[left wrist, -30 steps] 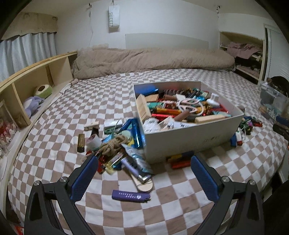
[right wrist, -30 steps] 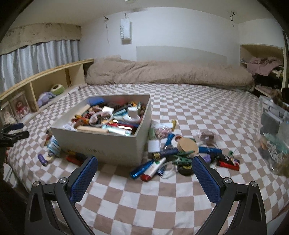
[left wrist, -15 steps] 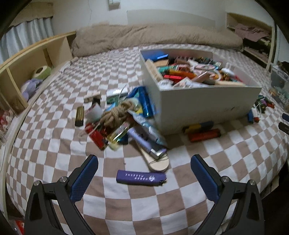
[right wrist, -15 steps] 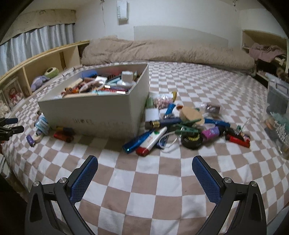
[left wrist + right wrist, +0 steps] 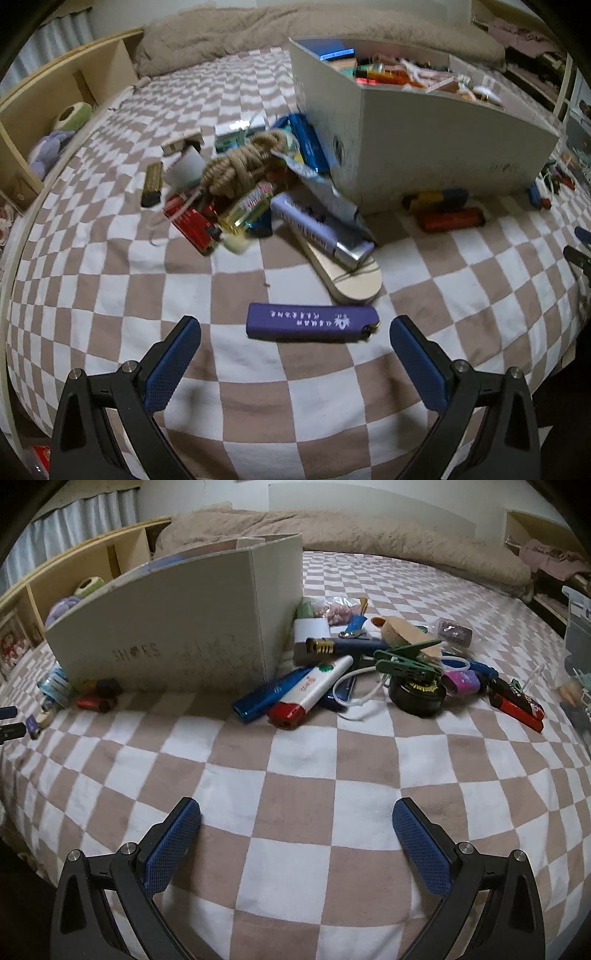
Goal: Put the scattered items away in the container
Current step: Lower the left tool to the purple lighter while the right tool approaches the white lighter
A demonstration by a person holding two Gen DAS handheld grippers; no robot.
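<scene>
A white cardboard box (image 5: 424, 147) full of small items stands on the checkered bed; it also shows in the right wrist view (image 5: 177, 627). My left gripper (image 5: 295, 347) is open and empty, low over the bed, with a purple lighter (image 5: 312, 326) lying crosswise just beyond its fingertips. Behind it lie a lavender tube (image 5: 317, 229) on a wooden paddle (image 5: 351, 277), a rope bundle (image 5: 243, 162) and a red pack (image 5: 192, 221). My right gripper (image 5: 295, 830) is open and empty above bare cloth. Ahead of it lie a white-red lighter (image 5: 310, 692), a blue lighter (image 5: 269, 698), a green clip (image 5: 406, 657) and a black tape roll (image 5: 417, 696).
A red lighter (image 5: 450, 219) and a yellow-blue item (image 5: 436, 195) lie against the box's near wall. Wooden shelves (image 5: 55, 96) run along the bed's left side. A beige duvet (image 5: 351, 535) lies at the back. A clear bin (image 5: 576, 627) sits at the right edge.
Both grippers have dropped lower and moved forward toward the scattered piles. The purple lighter now sits just beyond the left fingertips. Both stay open.
</scene>
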